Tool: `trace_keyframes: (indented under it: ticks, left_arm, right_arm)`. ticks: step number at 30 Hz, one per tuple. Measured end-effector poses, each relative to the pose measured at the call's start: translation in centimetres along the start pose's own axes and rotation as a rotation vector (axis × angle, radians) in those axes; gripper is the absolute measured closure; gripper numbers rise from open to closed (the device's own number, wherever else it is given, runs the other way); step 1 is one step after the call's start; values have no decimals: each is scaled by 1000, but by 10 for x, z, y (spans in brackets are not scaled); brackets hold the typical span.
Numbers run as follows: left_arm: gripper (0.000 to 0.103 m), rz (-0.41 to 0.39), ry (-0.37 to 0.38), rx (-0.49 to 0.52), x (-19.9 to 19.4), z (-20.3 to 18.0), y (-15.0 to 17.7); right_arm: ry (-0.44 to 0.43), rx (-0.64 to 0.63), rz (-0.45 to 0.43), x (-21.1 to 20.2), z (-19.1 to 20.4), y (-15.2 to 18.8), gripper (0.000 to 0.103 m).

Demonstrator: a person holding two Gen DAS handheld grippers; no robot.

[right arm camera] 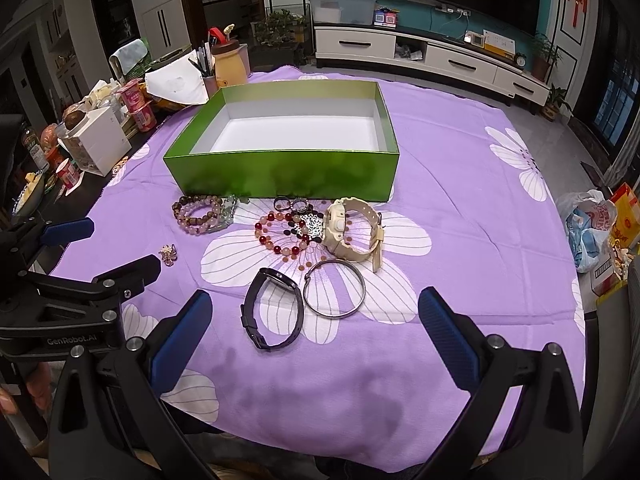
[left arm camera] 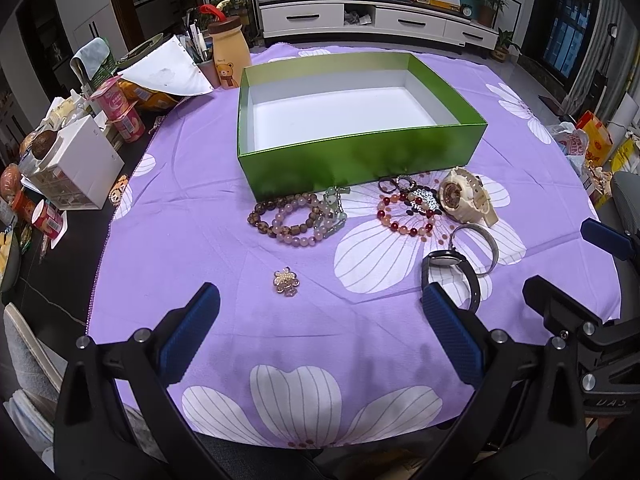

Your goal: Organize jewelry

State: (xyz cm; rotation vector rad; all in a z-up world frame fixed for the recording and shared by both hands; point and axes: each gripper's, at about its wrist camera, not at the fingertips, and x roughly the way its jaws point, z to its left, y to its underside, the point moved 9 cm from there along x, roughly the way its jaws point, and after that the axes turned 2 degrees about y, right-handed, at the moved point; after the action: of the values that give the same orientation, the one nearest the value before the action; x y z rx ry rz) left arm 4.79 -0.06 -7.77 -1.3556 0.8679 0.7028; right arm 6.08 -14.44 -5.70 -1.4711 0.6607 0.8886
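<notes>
An empty green box [left arm camera: 352,160] [right arm camera: 280,176] with a white inside stands on the purple flowered cloth [left arm camera: 200,208]. In front of it lie bead bracelets [left arm camera: 296,216] [right arm camera: 204,212], a red bead bracelet [left arm camera: 404,212] [right arm camera: 280,236], a cream watch [left arm camera: 468,196] [right arm camera: 352,232], a silver bangle [left arm camera: 480,244] [right arm camera: 334,290], a black watch [left arm camera: 452,276] [right arm camera: 274,312] and a small flower brooch [left arm camera: 286,282] [right arm camera: 168,254]. My left gripper [left arm camera: 320,332] is open and empty, just short of the brooch. My right gripper [right arm camera: 316,336] is open and empty, just short of the black watch and bangle.
Clutter crowds the table's left edge: a white drawer unit [left arm camera: 76,168], yogurt cups [left arm camera: 124,112], a bear bottle [left arm camera: 230,54], pens and papers. Bags [right arm camera: 592,228] lie off the right edge. A TV cabinet [left arm camera: 380,20] stands behind.
</notes>
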Motion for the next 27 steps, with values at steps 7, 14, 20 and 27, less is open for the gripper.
trace_keyframes:
  ticks: [7,14,20,27]
  left_arm:
    - [2,0,0,0,1,0,1]
    - [2,1,-1,0,1,0,1]
    - [2,1,-2,-2,2,0,2]
    - [2,1,-1,-1,2,0,2]
  right_arm:
    - [0,-1,0,0,0,0,1]
    - [0,0,0,0,-1,0,1]
    - [0,0,2,1,0,1,1]
    - [-1,0,3,1,0,1,1]
